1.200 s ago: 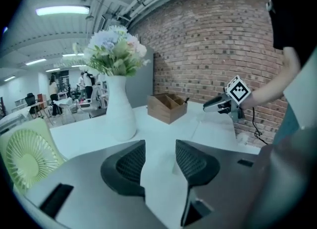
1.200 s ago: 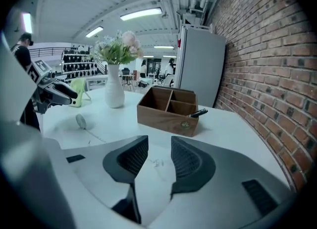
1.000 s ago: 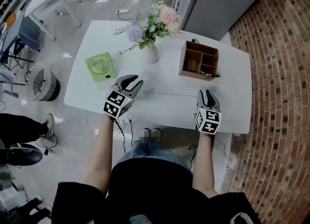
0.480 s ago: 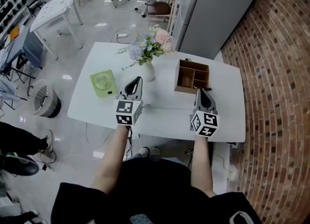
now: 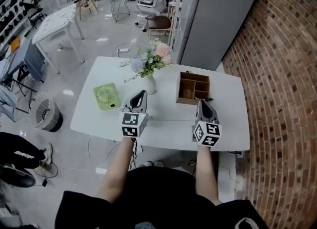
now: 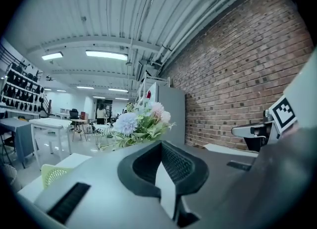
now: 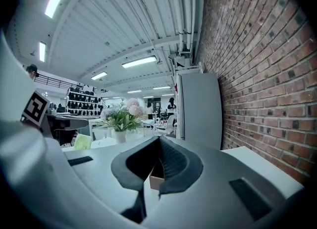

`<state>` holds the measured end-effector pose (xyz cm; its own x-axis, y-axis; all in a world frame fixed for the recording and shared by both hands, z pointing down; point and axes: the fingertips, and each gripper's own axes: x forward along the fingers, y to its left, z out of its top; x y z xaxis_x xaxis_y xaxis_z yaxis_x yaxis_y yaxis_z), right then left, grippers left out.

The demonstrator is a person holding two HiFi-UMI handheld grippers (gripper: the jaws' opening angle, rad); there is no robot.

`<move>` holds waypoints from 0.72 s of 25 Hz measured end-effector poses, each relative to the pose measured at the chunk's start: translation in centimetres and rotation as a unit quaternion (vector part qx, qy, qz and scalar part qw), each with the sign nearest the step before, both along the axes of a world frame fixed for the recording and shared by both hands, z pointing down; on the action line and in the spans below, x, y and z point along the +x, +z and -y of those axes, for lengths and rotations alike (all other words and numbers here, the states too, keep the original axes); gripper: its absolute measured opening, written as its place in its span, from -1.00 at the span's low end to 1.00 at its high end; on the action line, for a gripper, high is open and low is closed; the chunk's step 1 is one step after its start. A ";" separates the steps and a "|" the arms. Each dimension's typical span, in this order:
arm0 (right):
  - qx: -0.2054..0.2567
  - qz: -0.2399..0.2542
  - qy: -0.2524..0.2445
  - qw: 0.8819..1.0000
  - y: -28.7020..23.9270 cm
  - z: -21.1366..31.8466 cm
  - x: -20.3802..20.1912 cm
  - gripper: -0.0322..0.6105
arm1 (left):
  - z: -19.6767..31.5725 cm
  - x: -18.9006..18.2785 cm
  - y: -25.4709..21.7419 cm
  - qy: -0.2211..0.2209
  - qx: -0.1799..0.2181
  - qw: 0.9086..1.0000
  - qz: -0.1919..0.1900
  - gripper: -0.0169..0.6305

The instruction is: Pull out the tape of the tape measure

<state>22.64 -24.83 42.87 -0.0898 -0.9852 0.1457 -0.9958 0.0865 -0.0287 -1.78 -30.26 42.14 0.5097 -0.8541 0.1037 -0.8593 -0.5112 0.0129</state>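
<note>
Though open earlier, left claw [image 5: 142,94] and right claw [image 5: 202,104] now shut

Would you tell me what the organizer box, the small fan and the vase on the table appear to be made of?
The box is probably wood or fibreboard with a matt finish: it is brown with thin flat walls. The fan is likely smooth plastic: it is an even pale green with a moulded grille. The vase is perhaps ceramic or plastic: it is white and opaque, but too small to tell.
</note>
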 end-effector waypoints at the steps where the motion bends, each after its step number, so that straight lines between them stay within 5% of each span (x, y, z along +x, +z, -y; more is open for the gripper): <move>1: 0.000 0.000 -0.001 1.000 0.0 -0.1 0.0 -0.89 | -0.1 0.1 0.0 0.002 0.000 1.000 0.001 -0.88; 18: -0.007 0.003 -0.012 1.000 0.5 -1.2 -0.6 -0.89 | -1.5 0.4 0.4 0.010 -0.003 1.000 0.013 -0.88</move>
<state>22.04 -23.67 43.40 -0.1140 -0.9806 0.1593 -0.9933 0.1094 -0.0370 -1.39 -28.77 42.53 0.5229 -0.8437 0.1216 -0.8495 -0.5275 -0.0068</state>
